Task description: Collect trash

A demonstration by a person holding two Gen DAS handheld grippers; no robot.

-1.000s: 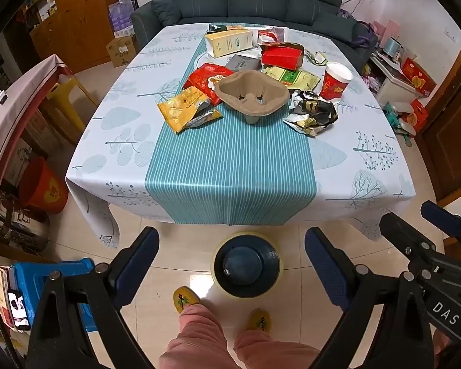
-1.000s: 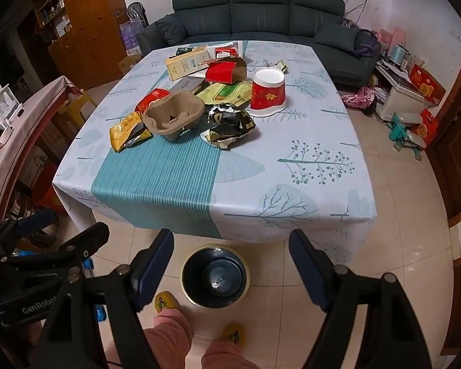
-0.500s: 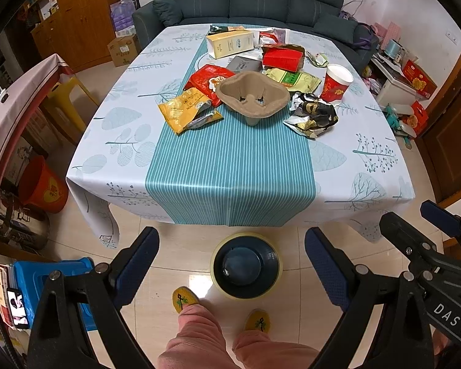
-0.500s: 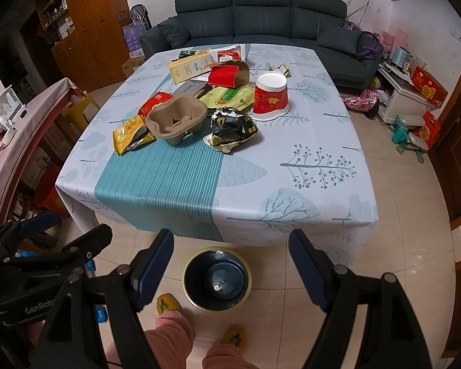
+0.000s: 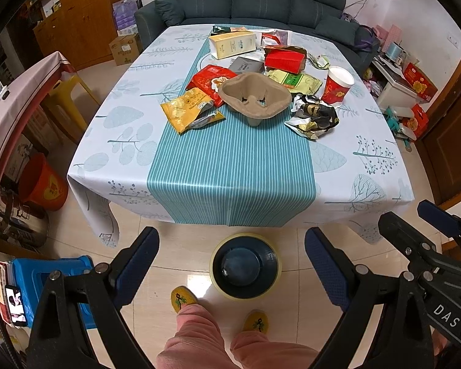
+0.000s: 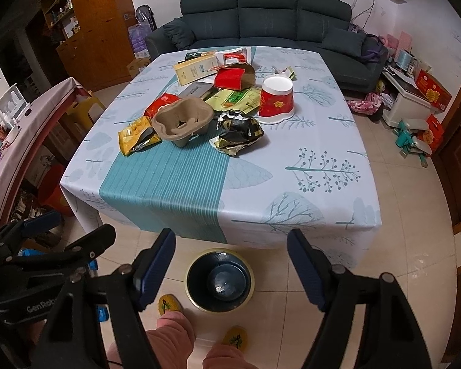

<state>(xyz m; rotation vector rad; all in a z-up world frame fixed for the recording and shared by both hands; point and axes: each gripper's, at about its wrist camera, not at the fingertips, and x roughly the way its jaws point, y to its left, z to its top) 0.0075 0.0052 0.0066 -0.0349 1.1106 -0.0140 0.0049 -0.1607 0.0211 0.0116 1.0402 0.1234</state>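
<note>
On the tablecloth (image 5: 236,166), well ahead of both claws, lies the trash heap: a moulded-pulp cup carrier (image 5: 255,97), a crumpled black-and-gold foil wrapper (image 5: 315,117) to its right, a yellow snack bag (image 5: 187,109) to its left, and an upturned red paper cup (image 5: 336,86) beyond the foil. Farther back sit a red carton (image 5: 285,60) and a cream box (image 5: 232,44). Right wrist view alone shows the cup's white flared rim resting on the cloth (image 6: 275,101); left wrist view shows a red bucket (image 5: 43,183) on the floor at far left. Round dark-blue trash bin (image 5: 245,266) with yellowish rim stands on the tiled floor between each claw's fingers, just short of the table edge. Left gripper (image 5: 232,264) spread wide, empty. Right gripper (image 6: 230,269) likewise wide, empty. Ribbed blue finger pads (image 5: 325,269). Yellow slippers (image 5: 183,298) and pink trousers sit below the bin. Dark sofa (image 5: 261,0) behind the table.
</note>
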